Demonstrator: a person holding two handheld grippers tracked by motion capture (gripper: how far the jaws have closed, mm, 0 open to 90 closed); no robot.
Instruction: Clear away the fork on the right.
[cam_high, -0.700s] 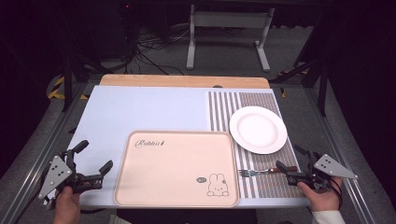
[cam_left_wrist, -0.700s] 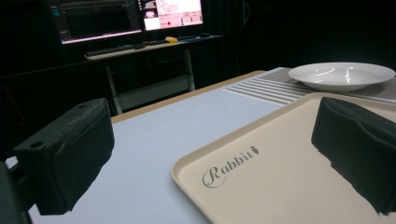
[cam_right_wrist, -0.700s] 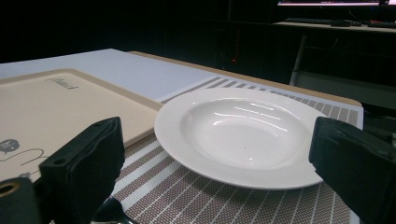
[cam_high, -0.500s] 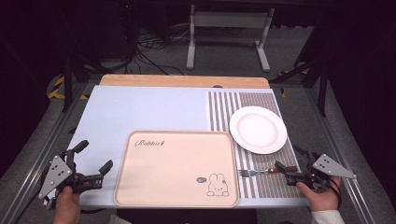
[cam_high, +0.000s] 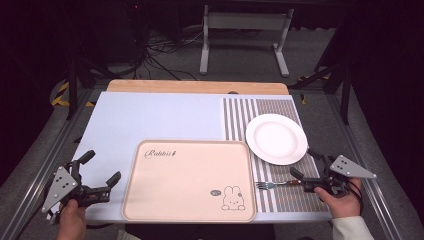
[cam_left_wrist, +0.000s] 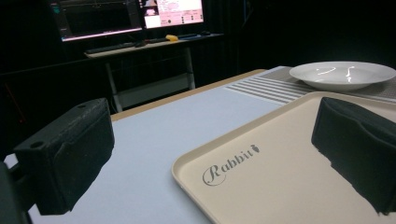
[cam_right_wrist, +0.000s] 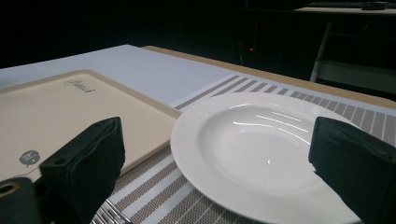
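Fork (cam_high: 272, 184) just beside right hand-held gripper (cam_high: 306, 165), jaws apart

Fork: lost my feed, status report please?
Both grippers open, left gripper, right gripper. Fork on striped mat beside tray. Nothing blocking.

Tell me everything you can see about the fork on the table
The fork is slim and looks like metal. It lies flat on the striped mat, just right of the beige tray and on the person's side of the white plate. Its tines point toward the tray; its handle end reaches the right gripper, whose jaws stand open.
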